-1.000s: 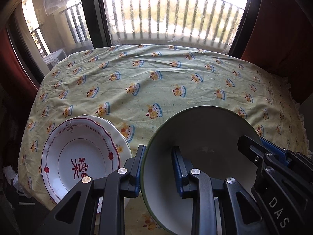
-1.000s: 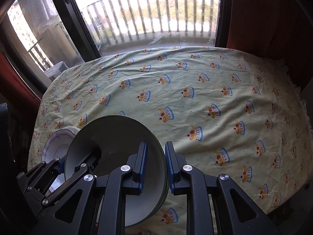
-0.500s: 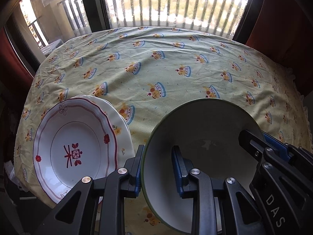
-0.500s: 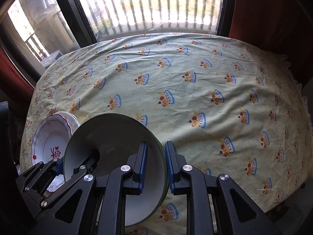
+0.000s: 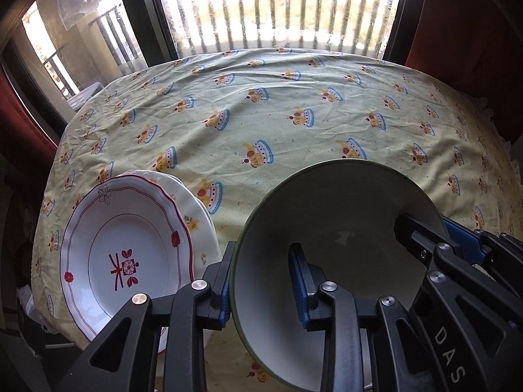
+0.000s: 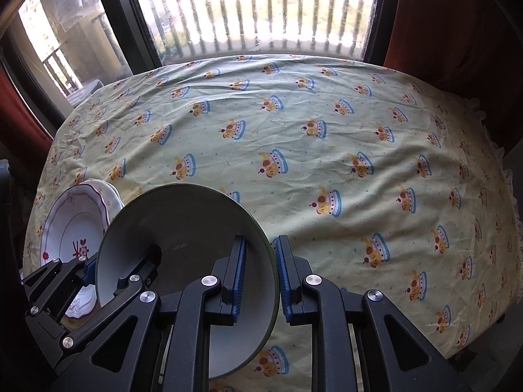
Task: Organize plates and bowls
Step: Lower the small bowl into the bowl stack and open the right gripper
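A deep bowl with a green rim and pale inside hangs tilted just over the tablecloth, held from both sides. My left gripper straddles its left rim, one pad outside and one inside. Its jaws are opening slightly, with the wall still between them. My right gripper is shut on the opposite rim of the bowl. Each gripper shows in the other's view: the right gripper and the left gripper. A white plate with red trim lies on a cream plate just left of the bowl.
A yellow tablecloth with a cake print covers the table up to a window with railings. Red curtains hang at both sides. The plate stack sits near the table's front left edge, which drops off beside it.
Both grippers have sunk a little toward the cloth with the bowl between them. The plate stack now looks larger and nearer in the left wrist view. The left jaws stand slightly wider.
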Demonstrator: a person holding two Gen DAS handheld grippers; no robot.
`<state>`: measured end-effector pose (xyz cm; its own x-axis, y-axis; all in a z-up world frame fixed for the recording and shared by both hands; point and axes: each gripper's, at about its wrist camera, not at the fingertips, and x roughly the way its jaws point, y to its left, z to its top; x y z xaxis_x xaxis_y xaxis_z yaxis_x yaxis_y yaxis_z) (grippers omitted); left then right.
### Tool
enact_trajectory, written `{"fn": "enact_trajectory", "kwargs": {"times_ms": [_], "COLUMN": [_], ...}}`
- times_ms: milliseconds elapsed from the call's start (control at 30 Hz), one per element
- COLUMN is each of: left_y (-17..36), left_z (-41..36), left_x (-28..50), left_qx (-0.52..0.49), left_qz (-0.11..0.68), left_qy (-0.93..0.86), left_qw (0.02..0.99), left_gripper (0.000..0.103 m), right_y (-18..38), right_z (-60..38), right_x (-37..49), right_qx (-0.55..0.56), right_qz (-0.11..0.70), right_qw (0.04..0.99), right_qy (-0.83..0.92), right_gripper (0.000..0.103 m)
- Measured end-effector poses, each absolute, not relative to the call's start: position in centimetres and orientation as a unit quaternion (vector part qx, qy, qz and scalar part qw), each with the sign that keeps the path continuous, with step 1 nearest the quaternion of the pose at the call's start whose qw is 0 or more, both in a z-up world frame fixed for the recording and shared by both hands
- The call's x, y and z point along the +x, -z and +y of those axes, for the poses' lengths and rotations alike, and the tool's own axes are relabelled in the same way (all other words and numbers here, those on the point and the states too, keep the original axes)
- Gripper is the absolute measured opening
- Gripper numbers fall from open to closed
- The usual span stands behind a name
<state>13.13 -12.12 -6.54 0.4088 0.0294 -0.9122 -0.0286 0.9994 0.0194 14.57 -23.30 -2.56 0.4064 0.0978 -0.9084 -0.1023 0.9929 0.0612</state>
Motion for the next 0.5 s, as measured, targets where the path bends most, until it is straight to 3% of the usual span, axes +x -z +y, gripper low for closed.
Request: {"fn": "enact_trajectory", "kwargs": {"times_ms": [200,233,333,500], "left_y": [7.1,7.1,7.0,7.9], "left_z": [-12.3,-12.2,-11.6,-10.6], "left_x": [12.7,12.7,12.7,13.7], "left_qx": [0.000,0.002,-0.004,-0.034], "left_qz": [0.568,0.569,0.570,0.583], "left_qy": [0.013,0.015,0.027,0.058], "left_qw": [0.823,0.822,0.821,0.810], "left_gripper": [0.050,0.056,0.059,0.060], "right_y": [3.1,3.2,3.5,3.7], "right_z": [-24.0,-24.1,-24.5,-24.7], "right_x": [13.8,13.7,13.4,13.5], "right_qx": [0.020,0.021,0.039,0.059], "right_qz": [0.556,0.557,0.561,0.561], "right_qw": [0.829,0.828,0.825,0.826], "right_qy": [-0.063,-0.061,-0.051,-0.008], "right_gripper": [0.028,0.033,0.062,0.067]}}
